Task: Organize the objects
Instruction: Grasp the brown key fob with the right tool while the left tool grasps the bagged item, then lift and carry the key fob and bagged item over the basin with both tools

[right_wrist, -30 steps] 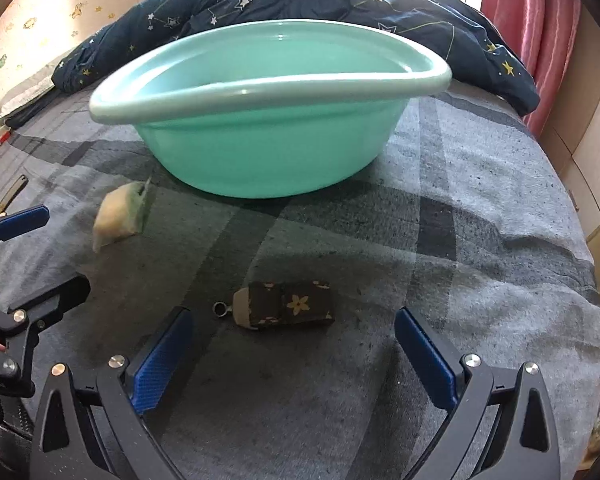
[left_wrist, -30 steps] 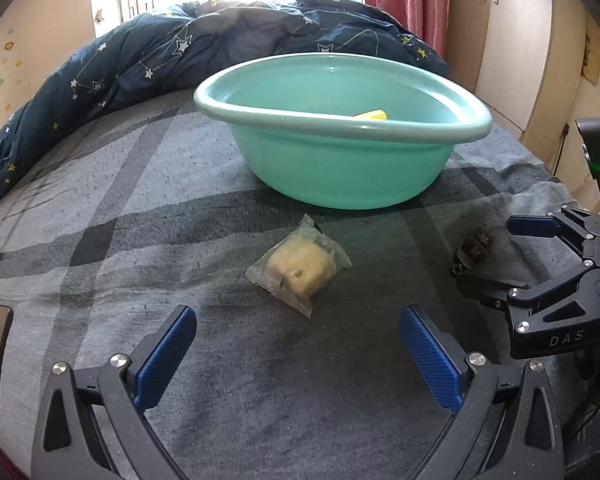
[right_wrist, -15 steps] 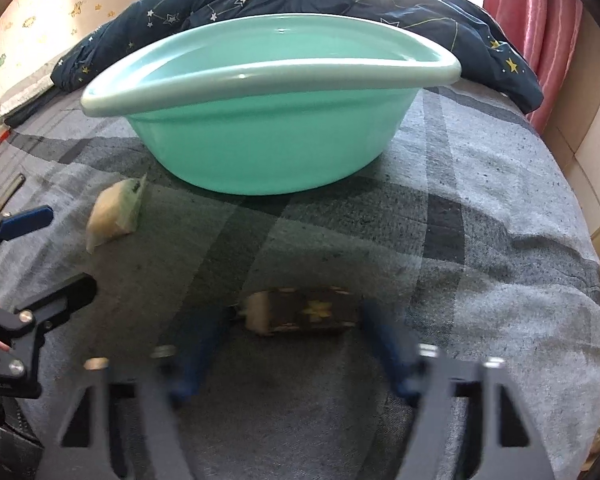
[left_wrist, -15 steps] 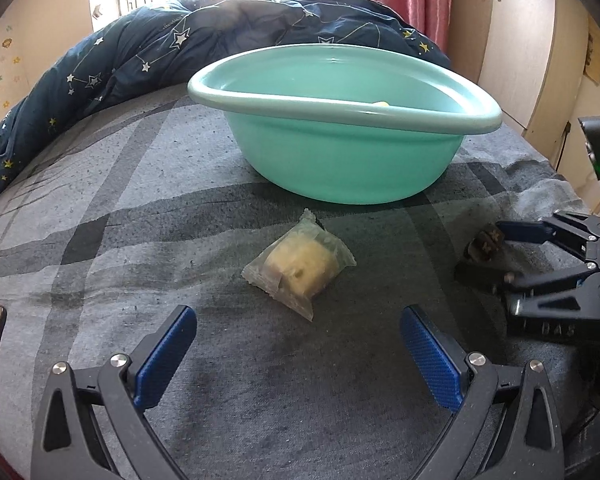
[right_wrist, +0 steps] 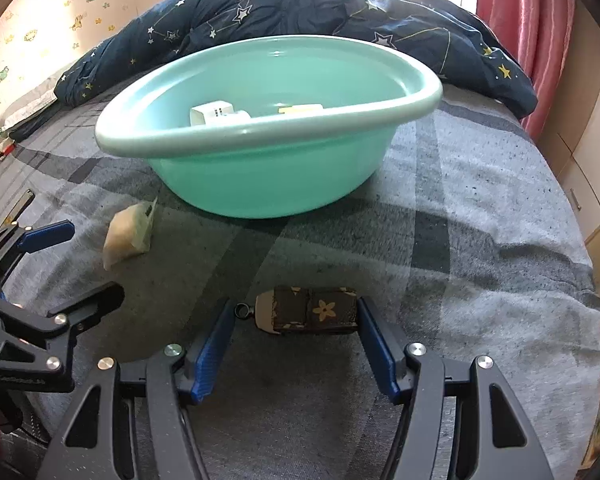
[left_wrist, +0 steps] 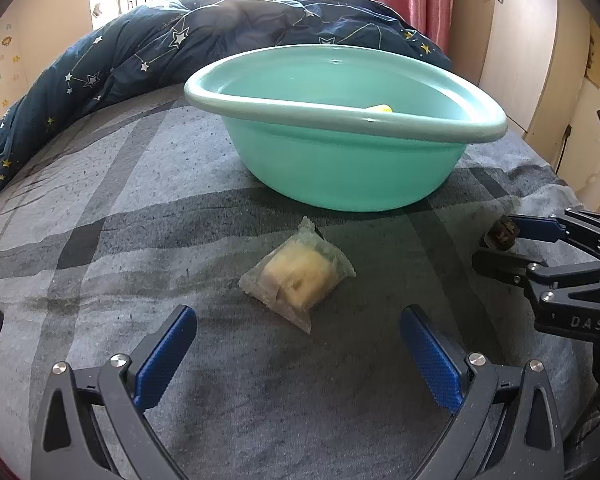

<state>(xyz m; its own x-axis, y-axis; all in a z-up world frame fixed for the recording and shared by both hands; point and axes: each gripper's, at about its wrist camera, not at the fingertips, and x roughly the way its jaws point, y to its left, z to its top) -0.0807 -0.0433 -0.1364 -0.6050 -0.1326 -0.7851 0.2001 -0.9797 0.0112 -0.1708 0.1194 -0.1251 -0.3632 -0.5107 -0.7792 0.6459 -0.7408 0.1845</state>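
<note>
Key pouch (right_wrist: 310, 310): brown, flower print, lying on the grey plaid bed (right_wrist: 480, 240), in front of the basin.
Right gripper (right_wrist: 296, 344): jaws closed on the pouch's two ends; left pad at its ring.
Left gripper (left_wrist: 298, 356): jaws wide open, nothing between them.
Wrapped bun (left_wrist: 298, 274): on the bed, just ahead of the left gripper.
Basin (right_wrist: 260, 168): teal, holds a white box (right_wrist: 212, 114) and a yellow item (right_wrist: 300, 109).

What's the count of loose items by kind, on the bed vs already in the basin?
Wrapped snack packet, on bed: 1
Brown flower-print key pouch, on bed between the right gripper pads: 1
White box, in teal basin: 1
Yellow item, in basin: 1
Total: 4
</note>
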